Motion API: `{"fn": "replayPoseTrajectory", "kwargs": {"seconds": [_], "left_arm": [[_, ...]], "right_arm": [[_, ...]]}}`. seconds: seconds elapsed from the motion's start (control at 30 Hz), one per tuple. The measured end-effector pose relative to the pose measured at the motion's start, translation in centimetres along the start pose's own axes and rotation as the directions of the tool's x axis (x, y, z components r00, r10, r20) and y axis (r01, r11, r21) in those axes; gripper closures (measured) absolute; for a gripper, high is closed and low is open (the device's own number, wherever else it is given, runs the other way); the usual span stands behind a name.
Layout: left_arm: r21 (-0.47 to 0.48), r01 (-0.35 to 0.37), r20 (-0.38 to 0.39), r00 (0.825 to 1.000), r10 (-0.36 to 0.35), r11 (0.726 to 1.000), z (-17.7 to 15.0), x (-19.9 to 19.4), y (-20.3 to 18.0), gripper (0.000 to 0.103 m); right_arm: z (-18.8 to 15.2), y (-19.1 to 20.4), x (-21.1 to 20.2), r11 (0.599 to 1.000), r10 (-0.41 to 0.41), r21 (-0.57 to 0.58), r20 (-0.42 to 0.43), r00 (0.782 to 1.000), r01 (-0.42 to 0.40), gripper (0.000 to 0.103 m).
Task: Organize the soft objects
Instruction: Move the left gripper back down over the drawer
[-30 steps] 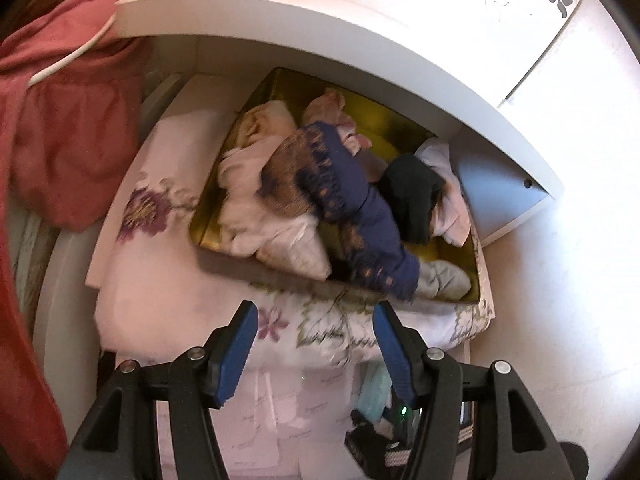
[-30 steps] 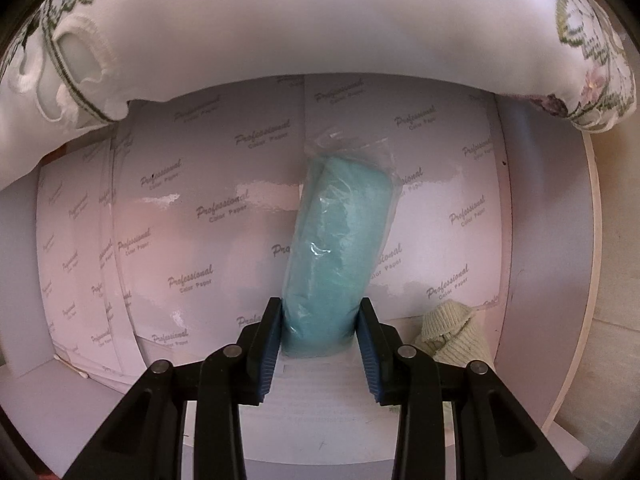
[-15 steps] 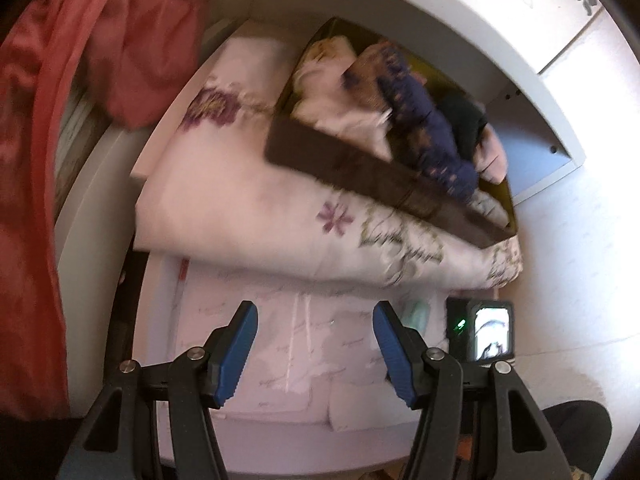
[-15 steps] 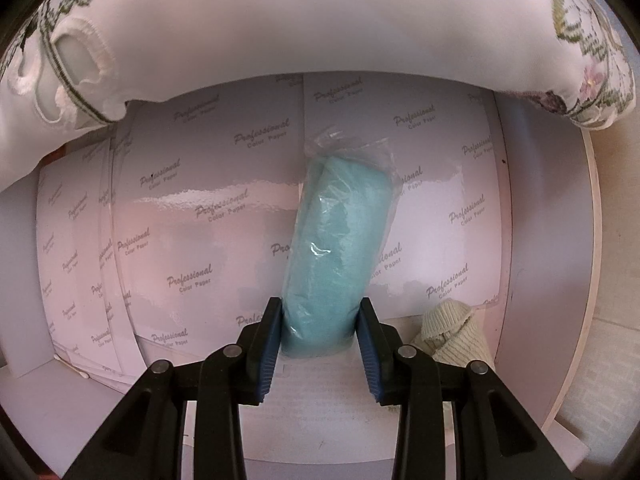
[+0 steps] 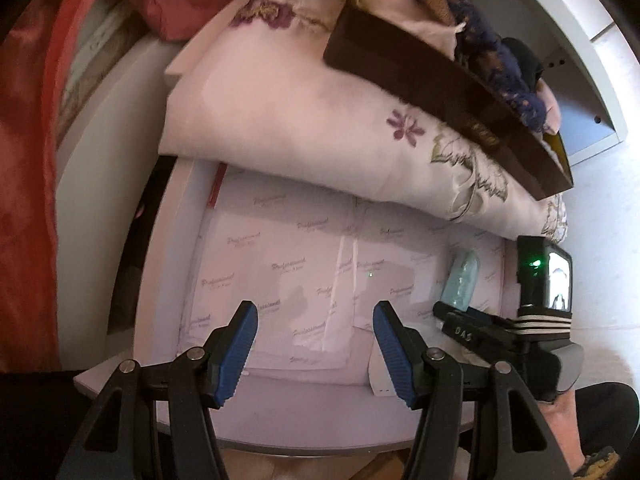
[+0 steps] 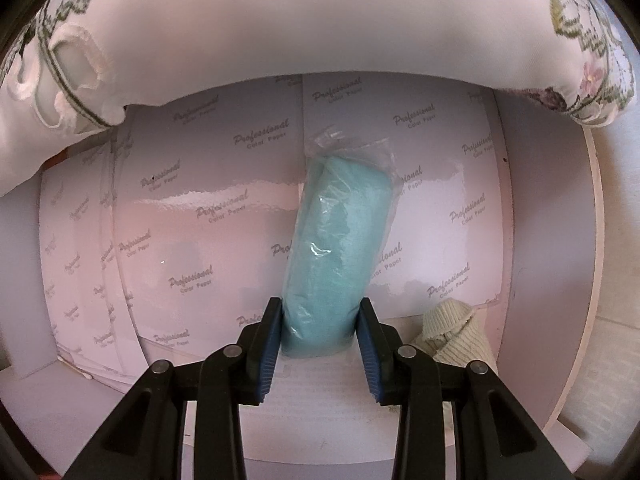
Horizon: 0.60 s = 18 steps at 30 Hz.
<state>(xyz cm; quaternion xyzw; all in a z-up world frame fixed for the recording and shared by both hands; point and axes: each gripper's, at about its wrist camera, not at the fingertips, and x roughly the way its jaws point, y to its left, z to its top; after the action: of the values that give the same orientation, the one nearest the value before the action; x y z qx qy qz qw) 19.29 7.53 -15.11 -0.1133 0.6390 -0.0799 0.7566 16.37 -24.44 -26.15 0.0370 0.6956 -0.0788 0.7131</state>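
Note:
My right gripper [image 6: 319, 334] is shut on a teal cloth roll in a clear plastic bag [image 6: 336, 248], held inside the lower shelf over stacks of pink paper packs [image 6: 180, 216]. The same roll [image 5: 460, 280] and the right gripper [image 5: 472, 320] show at the right of the left wrist view. My left gripper [image 5: 316, 340] is open and empty in front of the lower shelf. A dark tray [image 5: 440, 80] full of soft clothes [image 5: 492, 56] rests on a folded floral quilt [image 5: 304, 128] on the shelf above.
A cream knitted piece [image 6: 452, 332] lies on the shelf floor right of the roll. The quilt [image 6: 304, 20] overhangs the shelf opening from above. Red fabric [image 5: 28, 160] hangs at the left. White cabinet walls [image 5: 592, 60] stand to the right.
The left gripper has dropped from the tray level down to the lower shelf, still open. The right gripper holds the teal roll in the same place.

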Motion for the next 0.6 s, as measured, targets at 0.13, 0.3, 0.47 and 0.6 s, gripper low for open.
{"fn": "replayPoseTrajectory", "kwargs": {"seconds": [0.13,0.3,0.47,0.6], "left_arm": [[0.072,-0.019,-0.036,0.999,0.022,0.997,-0.5,1.6,-1.2,0.042],[0.159,0.003,-0.084,0.996,0.01,0.987,-1.5,3.1,-3.1,0.042],[0.144,0.026,-0.161,0.987,-0.003,0.989,-2.0,5.1,-2.9,0.042],[0.111,0.025,-0.187,0.982,-0.004,0.993,-2.0,5.8,-2.5,0.042]], "right_arm": [[-0.2,-0.4,-0.3,1.0,0.016,-0.008,0.011,1.0,-0.016,0.068],[-0.7,-0.8,-0.5,1.0,-0.002,-0.024,0.007,1.0,0.002,0.069],[-1.2,-1.2,-0.5,0.999,-0.027,-0.025,-0.009,1.0,0.027,0.069],[-1.4,-1.3,-0.9,0.999,-0.044,-0.029,-0.012,0.999,0.043,0.069]]}}
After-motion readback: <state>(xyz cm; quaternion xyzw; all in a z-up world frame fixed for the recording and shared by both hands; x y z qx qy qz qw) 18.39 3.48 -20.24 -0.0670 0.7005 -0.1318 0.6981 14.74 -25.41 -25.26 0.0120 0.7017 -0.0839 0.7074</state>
